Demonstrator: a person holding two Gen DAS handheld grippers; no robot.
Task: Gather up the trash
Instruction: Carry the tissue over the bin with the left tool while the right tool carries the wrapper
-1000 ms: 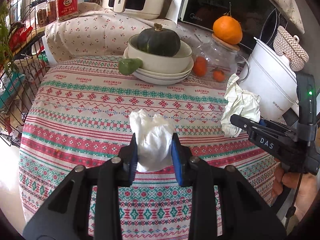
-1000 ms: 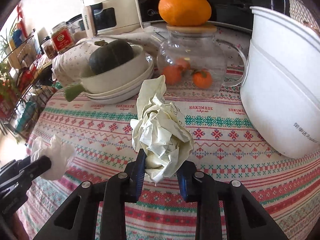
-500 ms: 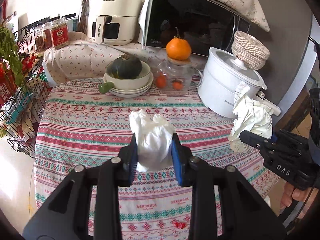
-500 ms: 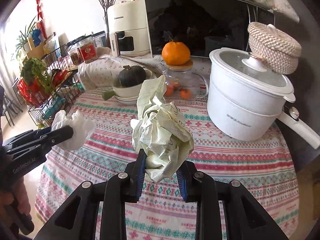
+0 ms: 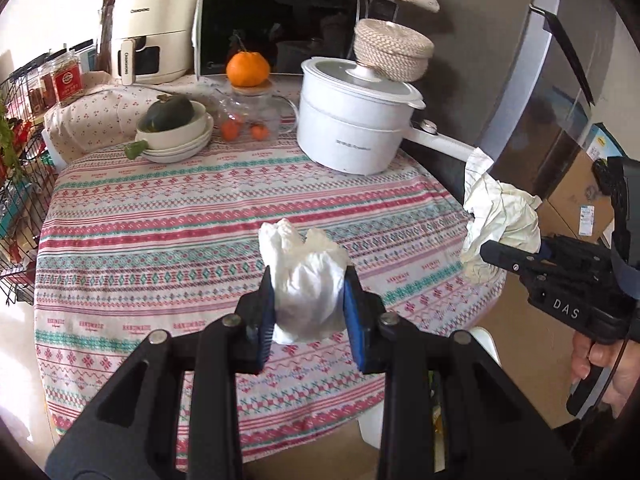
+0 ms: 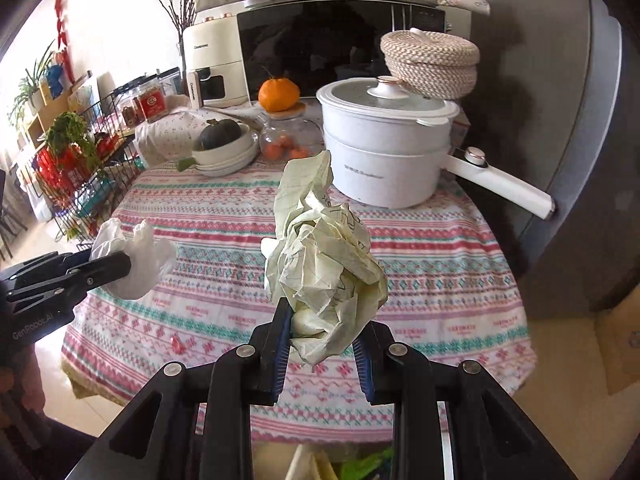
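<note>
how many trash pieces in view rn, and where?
2. A white tissue wad is clamped in the left gripper; a crumpled yellowish paper is clamped in the right gripper. Both are held above the tablecloth. More may be hidden behind the pot.

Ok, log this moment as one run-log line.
left gripper: shut on white tissue wad | right gripper: shut on crumpled yellow paper | both held above table | drop-off: not yet
</note>
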